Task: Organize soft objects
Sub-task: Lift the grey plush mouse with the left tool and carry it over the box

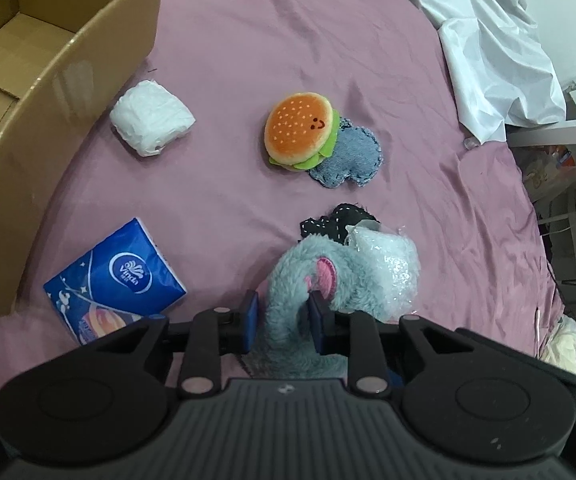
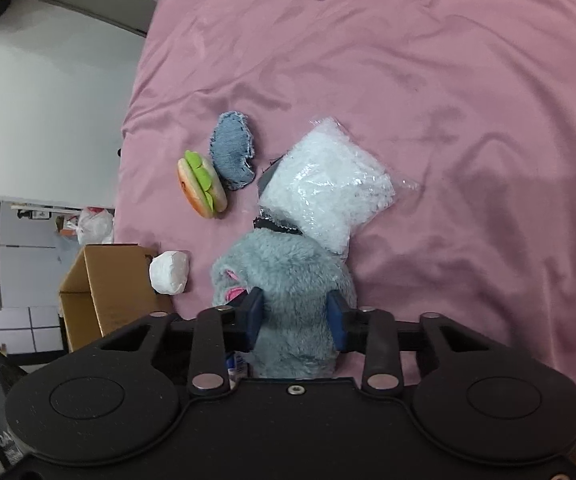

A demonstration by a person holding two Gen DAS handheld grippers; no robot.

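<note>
A grey-blue fluffy plush with pink ears (image 1: pixel 288 280) (image 2: pixel 288 276) sits on the pink bedsheet. My left gripper (image 1: pixel 284 316) is shut on one part of it. My right gripper (image 2: pixel 294 320) is shut on its body from another side. A clear bag of white stuffing (image 1: pixel 392 268) (image 2: pixel 324 184) lies against the plush. A burger plush (image 1: pixel 300 130) (image 2: pixel 202 186), a denim heart cushion (image 1: pixel 352 160) (image 2: pixel 232 150), a white wrapped bundle (image 1: pixel 150 118) (image 2: pixel 169 273), a black dotted cloth (image 1: pixel 336 220) and a blue tissue pack (image 1: pixel 112 280) lie around.
An open cardboard box (image 1: pixel 40 92) (image 2: pixel 104 284) stands at the left of the bed. White fabric (image 1: pixel 488 40) is heaped at the far right edge. The pink sheet (image 2: pixel 448 80) stretches wide beyond the plush. Room clutter lies past the bed edges.
</note>
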